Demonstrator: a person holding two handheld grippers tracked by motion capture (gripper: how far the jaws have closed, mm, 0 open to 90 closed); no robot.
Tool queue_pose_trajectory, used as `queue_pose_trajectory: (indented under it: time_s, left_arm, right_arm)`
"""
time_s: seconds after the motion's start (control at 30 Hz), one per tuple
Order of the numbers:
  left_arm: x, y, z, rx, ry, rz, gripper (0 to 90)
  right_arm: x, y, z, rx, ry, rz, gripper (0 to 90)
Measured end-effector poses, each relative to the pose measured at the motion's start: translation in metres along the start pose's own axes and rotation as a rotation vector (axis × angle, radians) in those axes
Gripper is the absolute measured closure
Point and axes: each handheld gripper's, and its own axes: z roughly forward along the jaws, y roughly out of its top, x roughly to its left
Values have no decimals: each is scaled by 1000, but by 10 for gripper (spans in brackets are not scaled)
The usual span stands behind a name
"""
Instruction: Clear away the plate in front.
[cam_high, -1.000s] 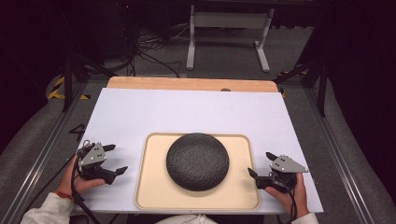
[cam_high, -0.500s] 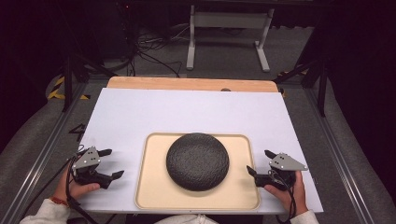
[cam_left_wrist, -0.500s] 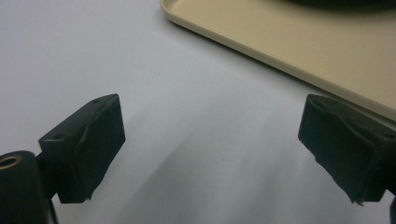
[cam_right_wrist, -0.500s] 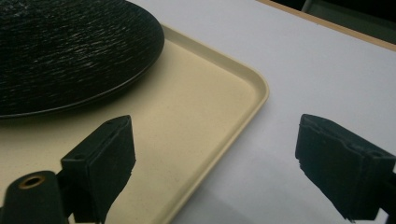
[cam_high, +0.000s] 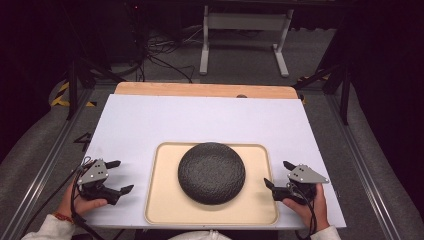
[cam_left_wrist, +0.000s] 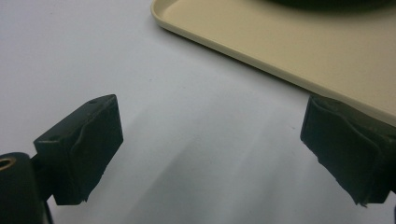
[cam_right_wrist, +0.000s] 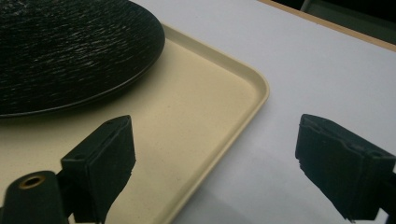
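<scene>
Black textured dome-shaped bowl (cam_high: 211, 172), turned upside down, at the middle of a beige tray (cam_high: 160, 210), rim down on the tray floor and touched by neither tool. Tray itself flat on the white table sheet (cam_high: 200, 120), close to the near edge, with a strip of bare wooden tabletop (cam_high: 200, 90) showing beyond the sheet's far side. Left gripper (cam_high: 116, 176) low over the white sheet just left of the tray, held in the left hand (cam_high: 80, 202), jaws spread wide and holding nothing; in the left gripper view, tips of the left gripper (cam_left_wrist: 212, 154) hovering over bare white surface, with the tray's rounded edge (cam_left_wrist: 224, 42) running across just ahead and passing close by the jaw at the right of that view. Right gripper (cam_high: 279, 175) at the tray's right edge, held in the right hand (cam_high: 307, 207), likewise wide open and empty; in the right gripper view, tips of the right gripper (cam_right_wrist: 215, 158) straddling the tray's rim (cam_right_wrist: 254, 98), one jaw over the tray floor, the other over the white sheet, the bowl's dark ridged surface (cam_right_wrist: 70, 51) near ahead on the tray. Grey three-cornered plates on top of both tools, cables trailing back toward the wrists. Beyond the table, dark floor with loose cables and the white legs of a stand (cam_high: 245, 30).
</scene>
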Motion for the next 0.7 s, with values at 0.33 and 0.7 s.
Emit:
queue_pose_trajectory:
  time_s: [0.33, 0.7]
  left_arm:
    - [-1, 2, 3, 23, 21, 2, 69]
    - [-2, 6, 7, 22, 37, 4, 82]
  right_arm:
    - [-4, -1, 0, -7, 6, 19, 124]
    - [-7, -2, 0, -23, 11, 26, 128]
